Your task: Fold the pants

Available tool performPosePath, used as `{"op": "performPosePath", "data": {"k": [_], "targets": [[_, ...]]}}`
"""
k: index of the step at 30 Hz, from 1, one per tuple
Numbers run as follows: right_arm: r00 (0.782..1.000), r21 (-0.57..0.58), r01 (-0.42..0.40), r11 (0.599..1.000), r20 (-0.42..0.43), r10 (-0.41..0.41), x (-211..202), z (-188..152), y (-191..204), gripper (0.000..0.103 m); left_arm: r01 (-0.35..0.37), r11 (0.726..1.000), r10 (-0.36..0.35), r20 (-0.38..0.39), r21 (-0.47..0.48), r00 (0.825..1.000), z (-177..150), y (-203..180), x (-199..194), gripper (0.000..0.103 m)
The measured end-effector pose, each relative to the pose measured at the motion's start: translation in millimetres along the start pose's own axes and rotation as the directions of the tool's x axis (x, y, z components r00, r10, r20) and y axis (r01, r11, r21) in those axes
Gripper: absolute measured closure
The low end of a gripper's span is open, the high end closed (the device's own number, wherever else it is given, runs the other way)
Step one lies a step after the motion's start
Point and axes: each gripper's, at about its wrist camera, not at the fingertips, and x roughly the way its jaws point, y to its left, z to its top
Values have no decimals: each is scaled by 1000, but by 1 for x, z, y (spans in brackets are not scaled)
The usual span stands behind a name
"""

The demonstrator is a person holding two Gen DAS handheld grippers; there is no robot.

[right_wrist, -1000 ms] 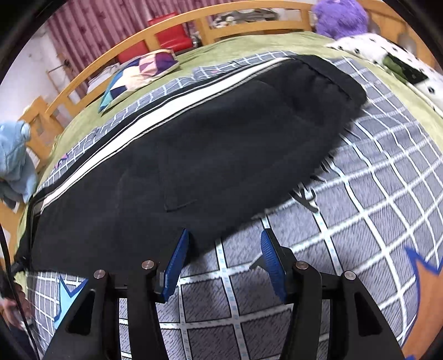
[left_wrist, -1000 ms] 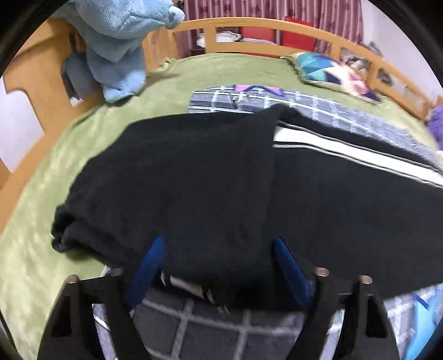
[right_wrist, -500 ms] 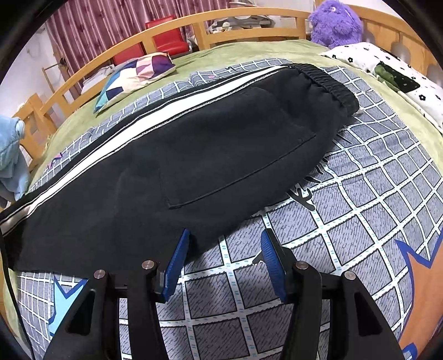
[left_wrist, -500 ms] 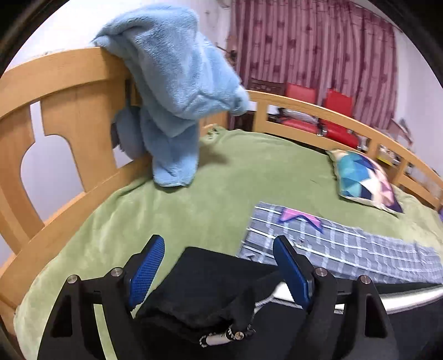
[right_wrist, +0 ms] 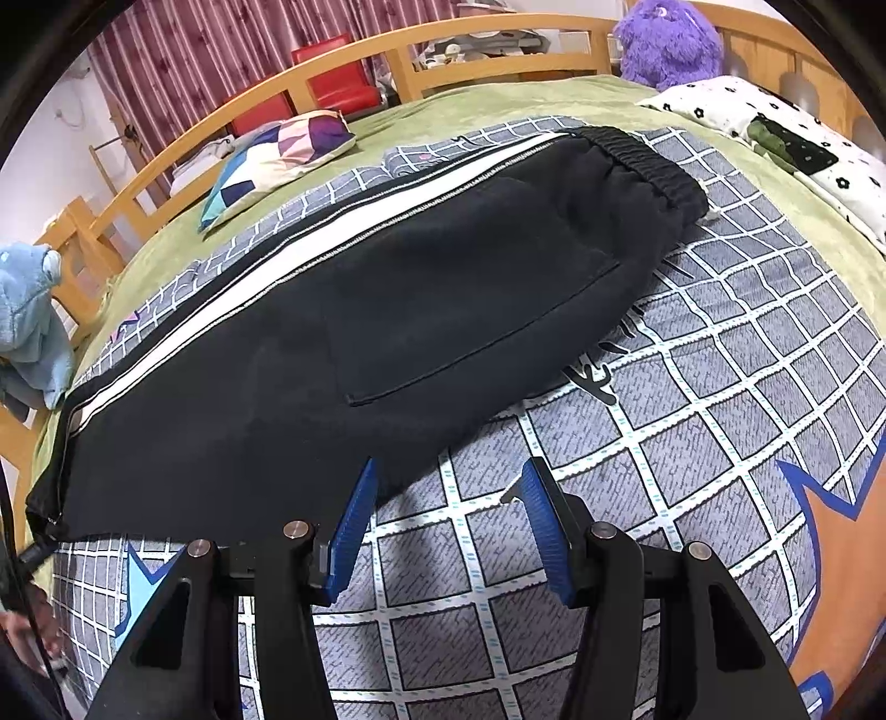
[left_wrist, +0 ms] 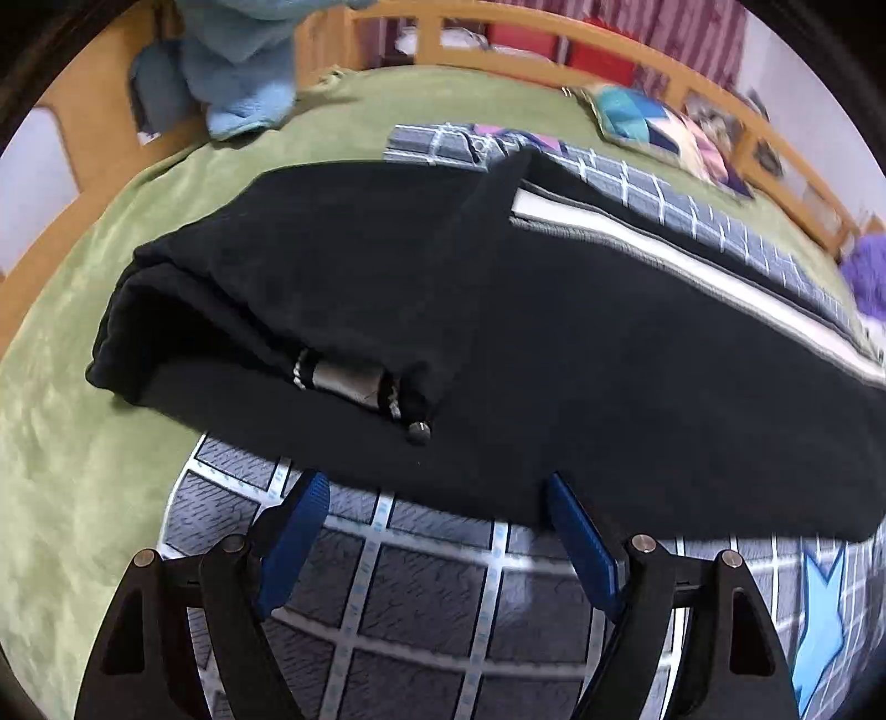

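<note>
Black pants (right_wrist: 421, 310) with a white side stripe lie flat along a grey checked blanket (right_wrist: 720, 399) on the bed; the elastic waistband is at the far right. In the left wrist view the leg end (left_wrist: 310, 288) is folded back over the pants (left_wrist: 609, 387), with a drawstring tip showing at its edge. My left gripper (left_wrist: 434, 498) is open and empty, just in front of the pants' near edge. My right gripper (right_wrist: 448, 487) is open and empty, its left finger at the pants' near hem.
A green bedspread (left_wrist: 83, 443) lies under the blanket. A wooden bed rail (right_wrist: 332, 72) rings the bed. A blue plush toy (left_wrist: 243, 66) hangs at the left corner. A patchwork pillow (right_wrist: 277, 155), a purple plush (right_wrist: 664, 39) and a floral pillow (right_wrist: 775, 149) lie at the back.
My left gripper had swung up toward the blue toy half a second ago and has now dropped back low in front of the folded leg end. My right gripper has barely moved.
</note>
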Motion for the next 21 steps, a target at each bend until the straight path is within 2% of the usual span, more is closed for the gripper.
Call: {"op": "performPosePath", "data": {"k": [3, 5, 6, 7, 8, 9, 10, 11, 14, 18, 19, 21], "targets": [[1000, 0, 5, 1000, -3, -5, 1, -1, -1, 49, -16, 999, 18, 39, -39, 999, 10, 3, -3, 24], [1000, -2, 14, 1000, -6, -14, 4, -2, -1, 49, -21, 999, 22, 30, -40, 999, 19, 6, 6, 24], [1000, 1, 16, 1000, -10, -16, 6, -3, -1, 49, -29, 999, 30, 26, -34, 999, 22, 6, 10, 34], [1000, 5, 17, 1000, -15, -17, 8, -3, -1, 49, -47, 999, 48, 33, -22, 998, 24, 7, 12, 51], [1000, 11, 16, 1000, -19, -16, 10, -4, -2, 49, -75, 997, 75, 50, 3, 996, 27, 7, 12, 59], [1000, 17, 16, 1000, -21, -16, 12, -4, -3, 49, -75, 997, 74, 53, 25, 996, 32, 7, 11, 69], [1000, 25, 18, 1000, -24, -17, 14, -5, -4, 49, -58, 998, 56, 59, 33, 997, 38, 10, 9, 80], [999, 31, 20, 999, -29, -19, 16, -6, -4, 49, -27, 999, 25, 61, 27, 998, 45, 16, 6, 83], [999, 36, 24, 999, -27, -23, 18, -7, -6, 49, 81, 996, -78, 63, -40, 995, 64, 35, -3, 83], [999, 31, 34, 999, -26, -34, 19, -7, -5, 49, 197, 972, -198, 7, -131, 980, 85, 52, -8, 81], [999, 31, 35, 999, -26, -34, 19, -7, -4, 49, 211, 967, -212, 8, -145, 977, 86, 54, -11, 81], [999, 31, 36, 999, -27, -35, 19, -6, -4, 49, 185, 974, -186, 7, -127, 983, 83, 53, -17, 79]]}}
